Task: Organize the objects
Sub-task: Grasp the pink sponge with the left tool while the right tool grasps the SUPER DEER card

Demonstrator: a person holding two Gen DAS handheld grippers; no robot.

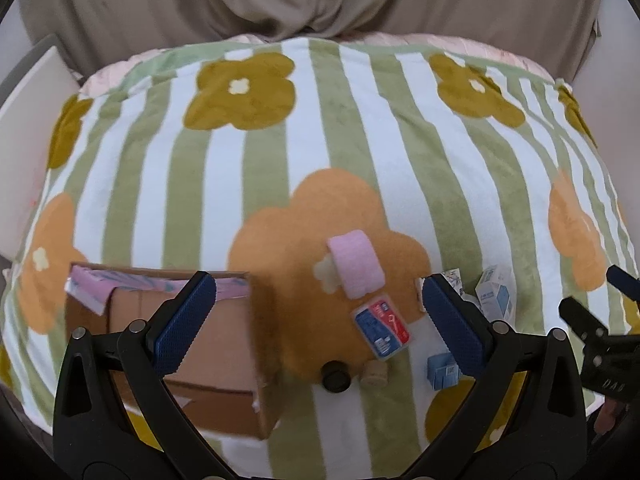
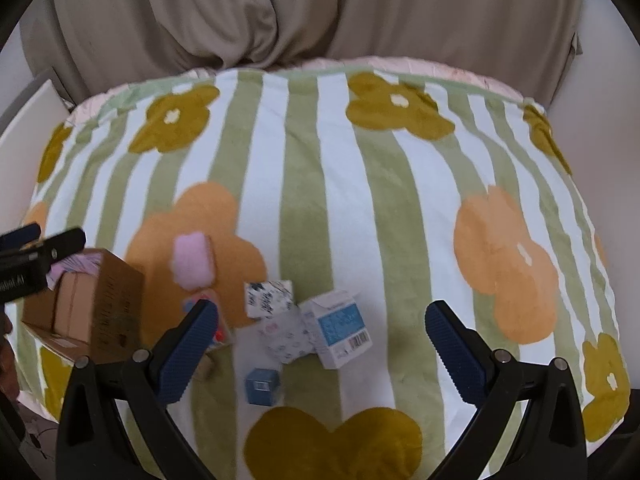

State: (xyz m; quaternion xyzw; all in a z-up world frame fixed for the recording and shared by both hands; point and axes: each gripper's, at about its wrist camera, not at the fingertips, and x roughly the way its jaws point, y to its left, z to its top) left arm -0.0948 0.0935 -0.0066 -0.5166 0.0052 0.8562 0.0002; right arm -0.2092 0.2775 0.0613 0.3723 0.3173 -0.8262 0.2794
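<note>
An open cardboard box [image 1: 208, 356] lies on the flowered blanket, under my left gripper's left finger; it also shows in the right wrist view [image 2: 104, 312]. My left gripper [image 1: 320, 320] is open and empty above a pink roll [image 1: 356, 268], a red-and-blue packet [image 1: 382, 330], a black cap [image 1: 335, 376] and a cork [image 1: 374, 374]. My right gripper [image 2: 322, 348] is open and empty above a blue-and-white carton [image 2: 340, 328], a patterned white box [image 2: 268, 298] and a small blue box [image 2: 262, 386].
The green-and-white striped blanket [image 2: 320, 184] covers the whole surface. A beige curtain [image 2: 280, 8] hangs behind it. A white board [image 1: 28, 128] stands at the left edge. The right gripper [image 1: 600, 320] shows at the right of the left wrist view.
</note>
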